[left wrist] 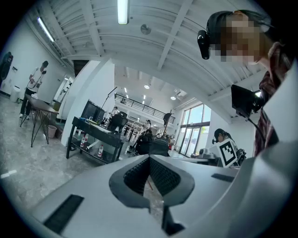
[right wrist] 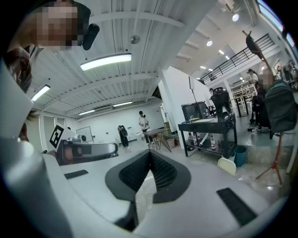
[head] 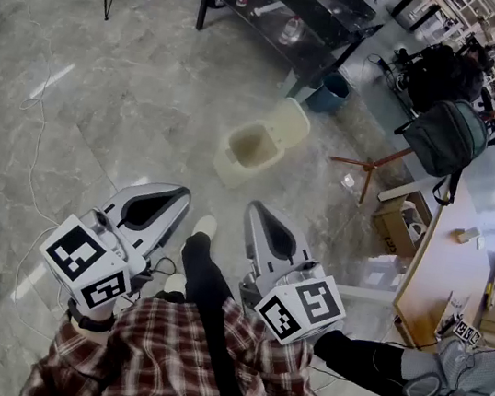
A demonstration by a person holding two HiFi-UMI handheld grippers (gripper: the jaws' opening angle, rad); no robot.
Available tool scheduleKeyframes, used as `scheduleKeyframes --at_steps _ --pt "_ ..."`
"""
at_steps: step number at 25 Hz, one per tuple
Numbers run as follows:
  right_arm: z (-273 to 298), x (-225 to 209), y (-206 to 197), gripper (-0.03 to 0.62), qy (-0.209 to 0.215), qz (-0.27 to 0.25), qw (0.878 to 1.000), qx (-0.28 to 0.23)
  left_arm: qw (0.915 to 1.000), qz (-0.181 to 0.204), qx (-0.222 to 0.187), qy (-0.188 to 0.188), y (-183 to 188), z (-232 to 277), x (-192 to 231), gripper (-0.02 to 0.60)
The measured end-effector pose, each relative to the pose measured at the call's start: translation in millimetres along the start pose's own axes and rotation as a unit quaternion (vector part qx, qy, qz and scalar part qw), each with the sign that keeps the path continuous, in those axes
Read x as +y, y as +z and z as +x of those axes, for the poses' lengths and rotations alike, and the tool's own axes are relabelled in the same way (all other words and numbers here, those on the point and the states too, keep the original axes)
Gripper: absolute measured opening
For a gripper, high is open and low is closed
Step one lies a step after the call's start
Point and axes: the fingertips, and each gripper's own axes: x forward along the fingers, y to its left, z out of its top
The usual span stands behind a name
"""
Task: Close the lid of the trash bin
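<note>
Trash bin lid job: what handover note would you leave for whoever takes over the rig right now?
Left gripper: shut, empty.
Right gripper: shut, empty.
Both are held close to the person's body, well short of the bin.
Trash bin stands on the floor ahead, its lid tipped back and open.
Done: nothing yet.
Left: approach and push the lid down shut.

Trash bin (head: 254,147) sits on the floor (head: 133,100) well ahead of both sets of jaws, nearer the right gripper (head: 255,209) than the left gripper (head: 177,193). Its lid (head: 287,122) stands up on the far side, with a bucket (head: 332,92) and shelf rack (head: 287,8) farther out.
</note>
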Motion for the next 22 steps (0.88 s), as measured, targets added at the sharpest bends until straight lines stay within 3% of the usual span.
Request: scheduleKeyframes --at_steps 13,22 --pt "125.6 -125.0 59.1 0.012 0.011 -0.005 1.000 0.022 0.9999 -0.012 -0.006 0.010 60.3 138.4 113.1 0.009" --pt "161.0 -192.0 81.6 0.012 0.011 0.008 1.000 0.013 0.9999 -0.002 -0.004 0.013 85.2 207.4 147.3 0.009"
